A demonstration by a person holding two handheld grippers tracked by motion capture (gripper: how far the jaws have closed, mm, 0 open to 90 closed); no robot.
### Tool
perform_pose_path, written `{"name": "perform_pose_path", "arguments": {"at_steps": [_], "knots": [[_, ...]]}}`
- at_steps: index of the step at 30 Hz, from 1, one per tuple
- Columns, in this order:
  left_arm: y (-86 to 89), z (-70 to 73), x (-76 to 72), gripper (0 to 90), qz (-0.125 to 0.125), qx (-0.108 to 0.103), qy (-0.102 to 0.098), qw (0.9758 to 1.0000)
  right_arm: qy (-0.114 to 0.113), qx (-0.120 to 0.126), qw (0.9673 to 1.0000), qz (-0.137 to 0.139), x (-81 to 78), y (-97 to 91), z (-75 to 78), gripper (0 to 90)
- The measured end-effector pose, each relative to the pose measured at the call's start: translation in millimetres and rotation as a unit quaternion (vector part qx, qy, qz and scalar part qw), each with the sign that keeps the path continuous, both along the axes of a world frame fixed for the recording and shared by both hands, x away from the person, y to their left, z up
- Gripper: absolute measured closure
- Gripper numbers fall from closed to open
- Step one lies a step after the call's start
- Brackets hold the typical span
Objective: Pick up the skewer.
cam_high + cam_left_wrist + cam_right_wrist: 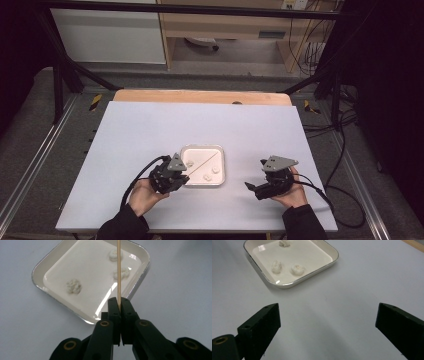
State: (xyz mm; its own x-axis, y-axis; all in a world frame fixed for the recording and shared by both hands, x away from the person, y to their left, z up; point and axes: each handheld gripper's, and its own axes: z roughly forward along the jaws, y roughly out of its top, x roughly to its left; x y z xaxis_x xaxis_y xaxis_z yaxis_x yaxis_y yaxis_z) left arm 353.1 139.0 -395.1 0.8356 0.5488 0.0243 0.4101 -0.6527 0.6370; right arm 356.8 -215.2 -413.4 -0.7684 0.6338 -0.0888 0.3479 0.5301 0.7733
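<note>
The white table is being lit evenly from overhead while the surroundings are being left dark, glare is being thrown off the tray rim, and soft blur is being shown throughout.

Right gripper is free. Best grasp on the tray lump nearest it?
Probably from straight above, jaws closing across the lump's sides. It is small, rounded and sits low on the tray floor, and the raised rim blocks a sideways approach. Its neighbour lies apart, so the open right gripper has room for one jaw between them.
</note>
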Motion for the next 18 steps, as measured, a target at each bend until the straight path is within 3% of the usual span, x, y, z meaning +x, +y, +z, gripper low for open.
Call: {"name": "perform_pose_path", "arguments": {"at_steps": [6,10,15,18], "knots": [[21.0,-8.3,-10.9,88.1,0.022,-0.028,-0.01,0.9993,0.015,0.03,0.9994,-0.001,5.5,7.7,-2.4,5.9],[33.2,-11.7,-16.0,88.1,0.038,-0.048,-0.015,0.998,0.04,0.032,0.9986,0.01,11.6,16.6,-2.3,5.4],[44.5,-14.6,-21.2,88.0,0.049,-0.085,-0.018,0.995,0.035,0.026,0.999,0.007,17.9,28.0,-0.3,4.6],[48.3,-15.8,-24.4,88.0,0.054,-0.09,-0.025,0.9942,0.039,0.027,0.9989,0.003,22.3,34.0,1.0,4.1]]}}
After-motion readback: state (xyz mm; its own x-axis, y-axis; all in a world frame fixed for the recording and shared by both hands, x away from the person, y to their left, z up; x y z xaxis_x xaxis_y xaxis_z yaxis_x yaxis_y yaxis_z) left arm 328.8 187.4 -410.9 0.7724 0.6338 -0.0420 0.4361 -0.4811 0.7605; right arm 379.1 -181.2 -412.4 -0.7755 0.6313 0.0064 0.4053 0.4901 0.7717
